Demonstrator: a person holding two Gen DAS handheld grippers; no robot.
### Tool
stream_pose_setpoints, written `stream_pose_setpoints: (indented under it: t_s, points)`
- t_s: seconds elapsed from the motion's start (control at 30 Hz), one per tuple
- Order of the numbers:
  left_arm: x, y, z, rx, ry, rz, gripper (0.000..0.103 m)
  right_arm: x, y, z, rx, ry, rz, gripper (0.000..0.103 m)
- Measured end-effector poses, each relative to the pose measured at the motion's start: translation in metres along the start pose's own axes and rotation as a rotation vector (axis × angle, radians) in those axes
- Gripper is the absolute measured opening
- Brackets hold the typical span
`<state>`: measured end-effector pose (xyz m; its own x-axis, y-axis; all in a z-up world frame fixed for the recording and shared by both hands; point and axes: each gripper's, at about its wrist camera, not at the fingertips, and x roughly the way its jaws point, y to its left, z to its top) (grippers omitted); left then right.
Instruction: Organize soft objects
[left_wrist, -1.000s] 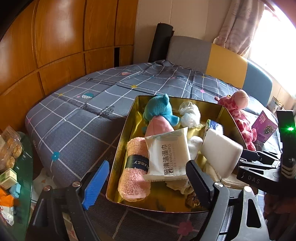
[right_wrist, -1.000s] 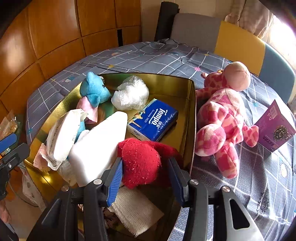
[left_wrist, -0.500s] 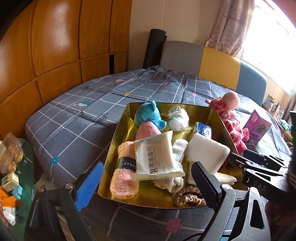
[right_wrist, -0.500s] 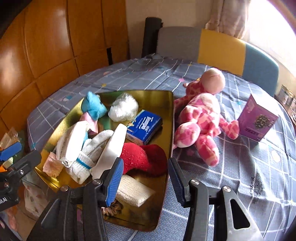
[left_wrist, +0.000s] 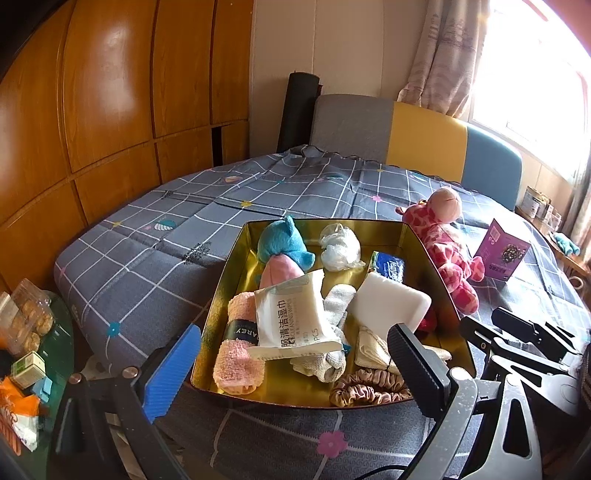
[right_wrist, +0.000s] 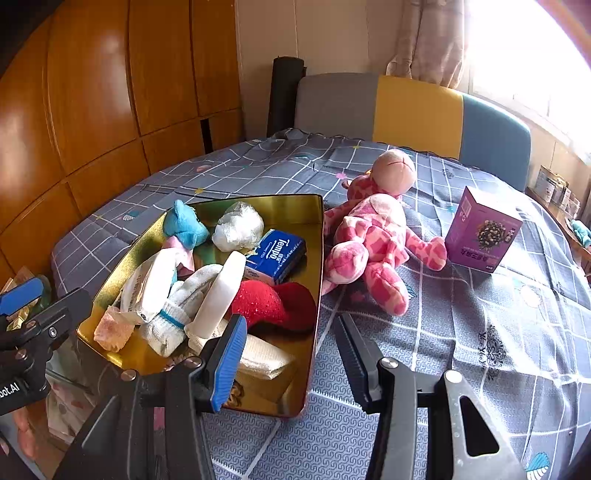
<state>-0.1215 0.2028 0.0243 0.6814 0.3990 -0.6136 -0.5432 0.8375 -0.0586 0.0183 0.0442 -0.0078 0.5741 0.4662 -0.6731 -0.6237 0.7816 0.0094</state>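
Observation:
A gold tin tray (left_wrist: 236, 258) (right_wrist: 314, 288) on the grey checked tablecloth holds several soft things: a blue plush (left_wrist: 284, 242), a pink towel (left_wrist: 236, 354), a wipes pack (left_wrist: 291, 317), a white sponge (left_wrist: 388, 304), a red sock (right_wrist: 273, 304) and a tissue pack (right_wrist: 277, 253). A pink giraffe plush (right_wrist: 373, 236) (left_wrist: 447, 243) lies on the cloth right of the tray. My left gripper (left_wrist: 295, 373) is open and empty before the tray's near edge. My right gripper (right_wrist: 291, 354) is open and empty over the tray's near right corner.
A purple box (right_wrist: 480, 236) stands right of the giraffe. A glass side table (left_wrist: 33, 354) with snack packs is at the far left, below the table edge. Chairs (right_wrist: 413, 110) stand behind the table. Wooden wall panels are on the left.
My right gripper let go of the red sock in the tray and pulled back and up. My left gripper also drew back from the tray.

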Motion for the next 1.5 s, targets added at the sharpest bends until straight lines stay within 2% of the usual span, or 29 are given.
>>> stream_pose_setpoints:
  t_s: [1.5]
  points:
    - [-0.0042,-0.0041,-0.0013,0.018,0.002,0.004,0.103,-0.0099,-0.0039,-0.0029,0.027,-0.015,-0.008,0.05]
